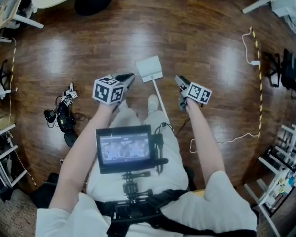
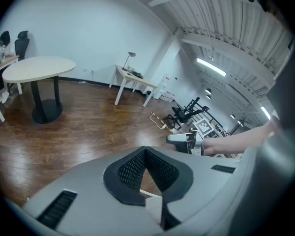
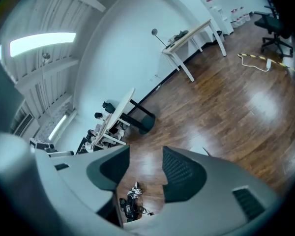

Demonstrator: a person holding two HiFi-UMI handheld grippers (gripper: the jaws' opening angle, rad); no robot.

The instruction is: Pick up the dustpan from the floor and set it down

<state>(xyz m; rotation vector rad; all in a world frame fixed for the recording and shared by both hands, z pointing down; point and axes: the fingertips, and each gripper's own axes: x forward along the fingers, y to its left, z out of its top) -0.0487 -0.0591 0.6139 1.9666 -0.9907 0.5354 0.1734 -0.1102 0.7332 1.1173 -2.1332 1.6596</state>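
The white dustpan (image 1: 149, 68) lies on the wooden floor ahead of the person's feet, its long thin handle (image 1: 159, 97) running back towards them. My left gripper (image 1: 129, 77) hovers just left of the pan, its fingertips meeting in a point (image 2: 145, 150), shut with nothing held. My right gripper (image 1: 179, 80) hangs right of the handle, apart from it. Its jaws (image 3: 145, 163) stand open with only floor between them. From the left gripper view, the right gripper (image 2: 187, 140) shows beyond the jaws.
A heap of black gear and cables (image 1: 63, 115) lies on the floor at the left. A yellow-black cable (image 1: 259, 83) runs along the right. A round table (image 2: 38, 68), a desk (image 2: 133, 80) and office chairs (image 1: 285, 69) stand around the room.
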